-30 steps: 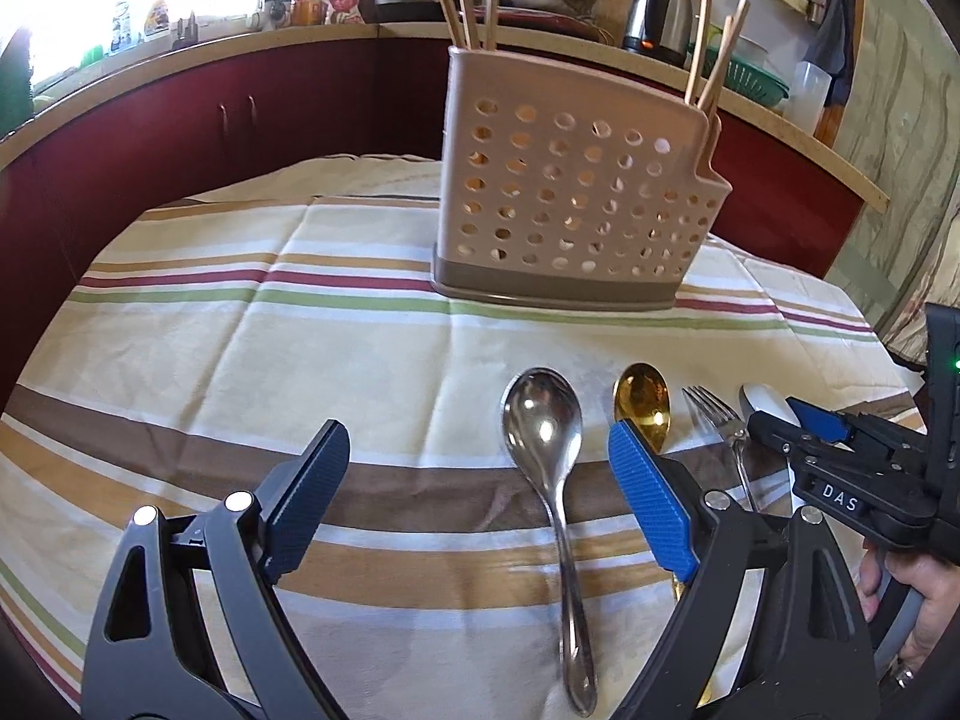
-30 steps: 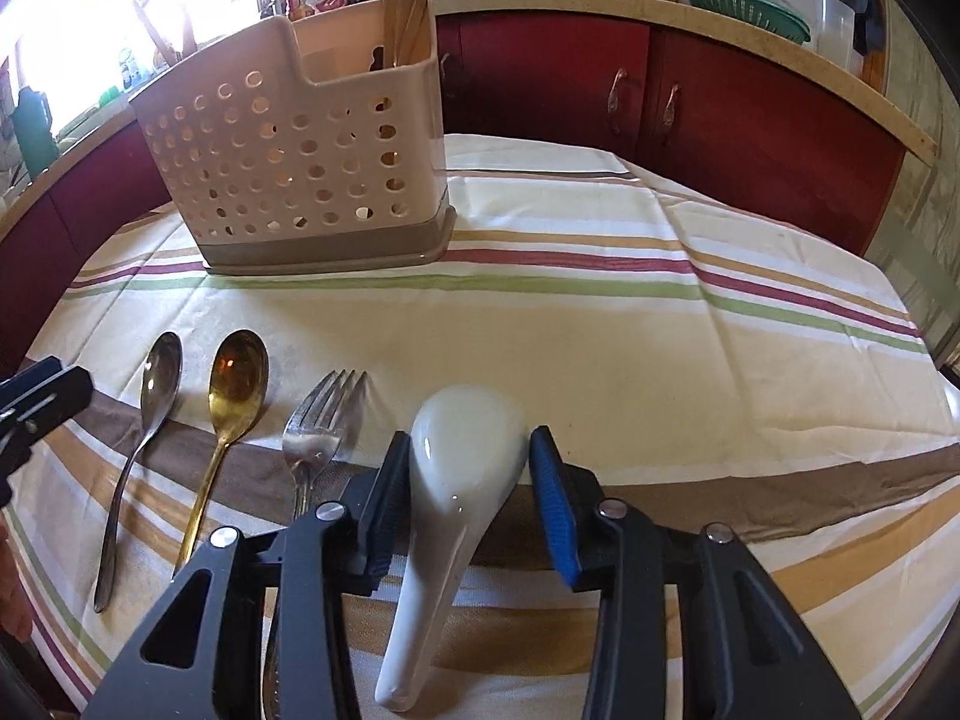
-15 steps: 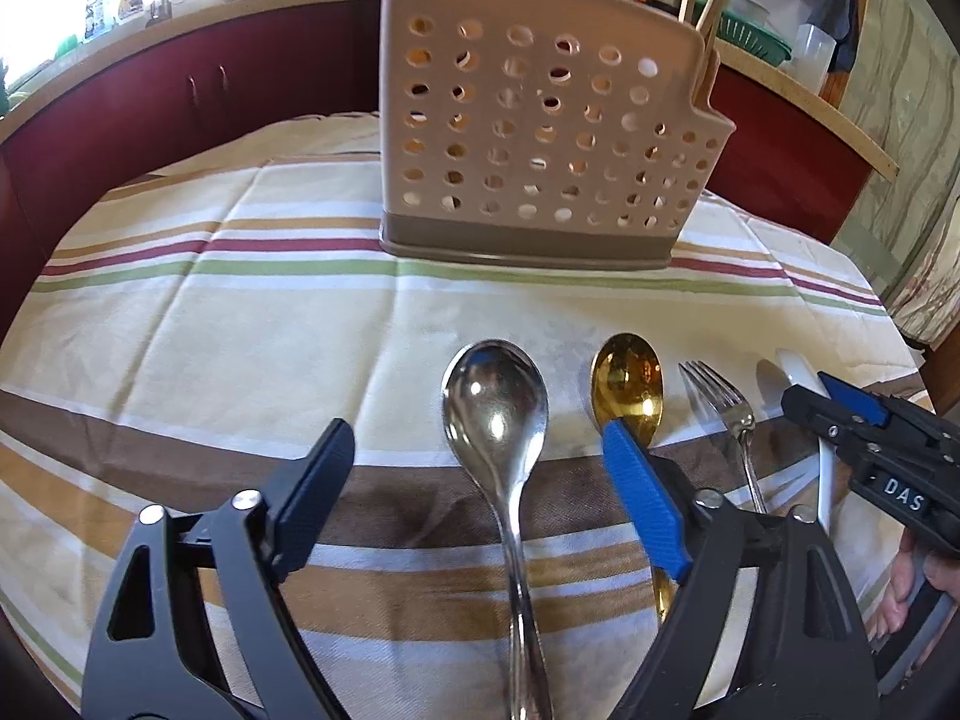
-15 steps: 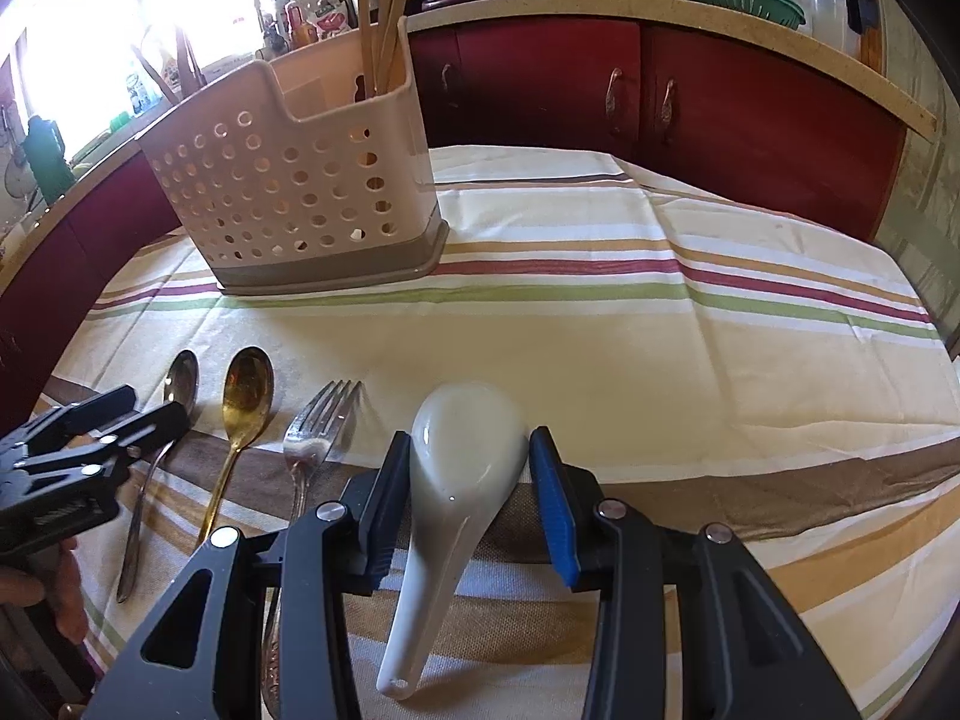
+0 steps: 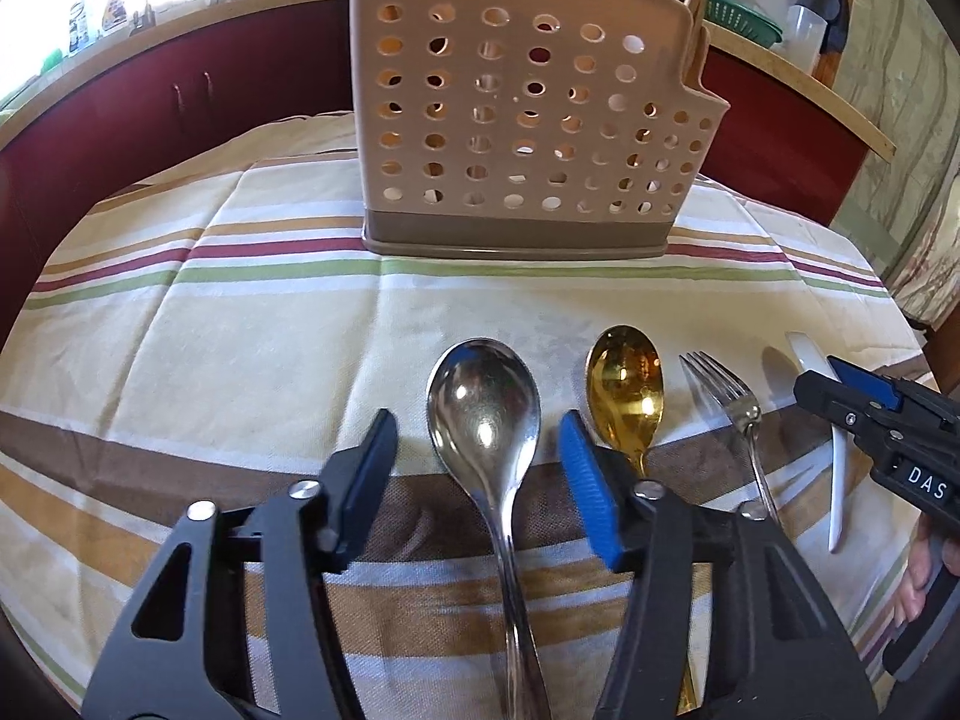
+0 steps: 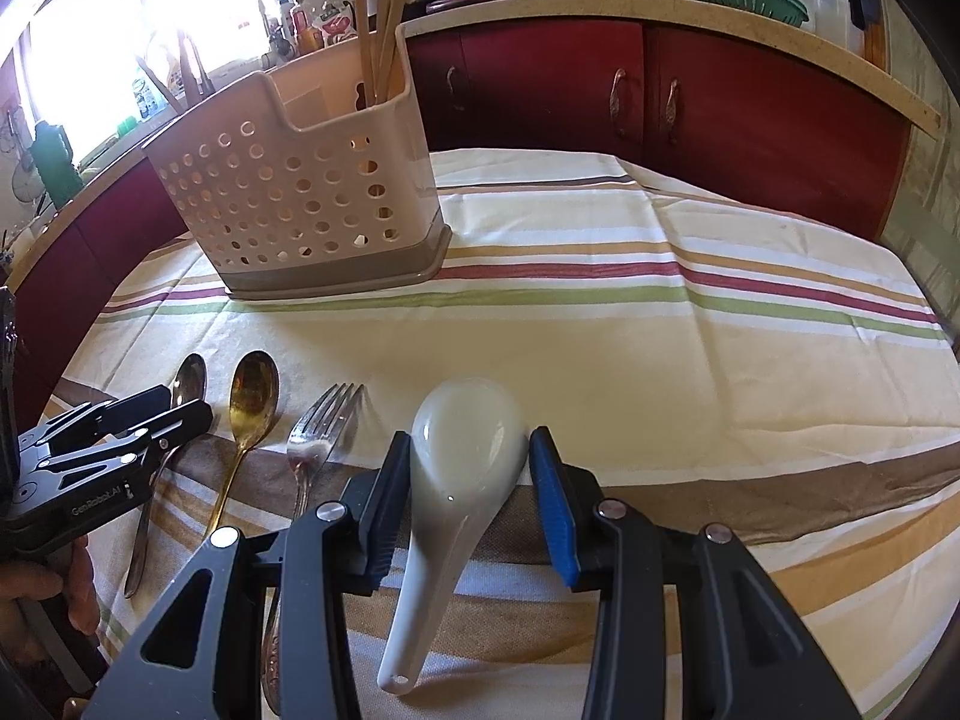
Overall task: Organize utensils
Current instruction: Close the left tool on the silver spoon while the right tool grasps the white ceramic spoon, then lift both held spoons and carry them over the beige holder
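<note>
The counter, under a striped tablecloth (image 5: 252,330), carries a tall perforated beige utensil holder (image 5: 510,120) at the back, chopsticks (image 6: 384,6) standing in one compartment. Nearer the cameras, four utensils lie side by side, bowls and tines toward the holder — silver spoon (image 5: 483,414), gold spoon (image 5: 625,387), fork (image 5: 723,393), white ceramic spoon (image 6: 462,468). The left hand-held gripper (image 5: 480,474) is spread wide, straddling the silver spoon's neck without touching it. The right hand-held gripper (image 6: 465,492) brackets the ceramic spoon's bowl — jaws released, just beside it.
</note>
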### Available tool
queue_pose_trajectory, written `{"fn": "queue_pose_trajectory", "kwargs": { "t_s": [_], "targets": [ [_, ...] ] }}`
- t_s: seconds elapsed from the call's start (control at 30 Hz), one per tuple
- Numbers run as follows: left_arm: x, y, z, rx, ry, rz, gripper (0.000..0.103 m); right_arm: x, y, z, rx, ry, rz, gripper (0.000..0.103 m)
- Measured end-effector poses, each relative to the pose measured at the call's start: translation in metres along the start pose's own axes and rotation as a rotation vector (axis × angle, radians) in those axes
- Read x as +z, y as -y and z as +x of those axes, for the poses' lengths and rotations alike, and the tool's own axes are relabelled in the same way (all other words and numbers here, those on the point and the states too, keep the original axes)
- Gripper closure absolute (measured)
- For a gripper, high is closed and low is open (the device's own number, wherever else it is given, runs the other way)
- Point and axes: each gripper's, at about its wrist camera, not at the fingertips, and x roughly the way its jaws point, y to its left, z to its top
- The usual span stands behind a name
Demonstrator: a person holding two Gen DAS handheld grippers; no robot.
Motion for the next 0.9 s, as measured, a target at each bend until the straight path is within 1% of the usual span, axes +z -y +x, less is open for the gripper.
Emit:
{"fn": "queue_pose_trajectory", "kwargs": {
  "t_s": [0.1, 0.5, 0.73, 0.9],
  "targets": [
    [0.001, 0.0, 0.0, -0.008, 0.003, 0.001, 0.065, 0.0, 0.0, -0.001, -0.001, 0.003, -0.002, 0.063],
    [-0.002, -0.003, -0.006, -0.027, 0.018, -0.015, 0.065, 0.001, -0.001, -0.009, 0.003, 0.023, -0.007, 0.063],
    [-0.003, -0.008, -0.018, -0.037, 0.045, -0.027, 0.065, -0.001, -0.003, -0.016, -0.003, 0.044, -0.013, 0.063],
    [-0.004, -0.009, -0.029, -0.038, 0.072, -0.029, 0.065, -0.003, -0.006, -0.023, -0.009, 0.074, -0.022, 0.063]
  ]
}}
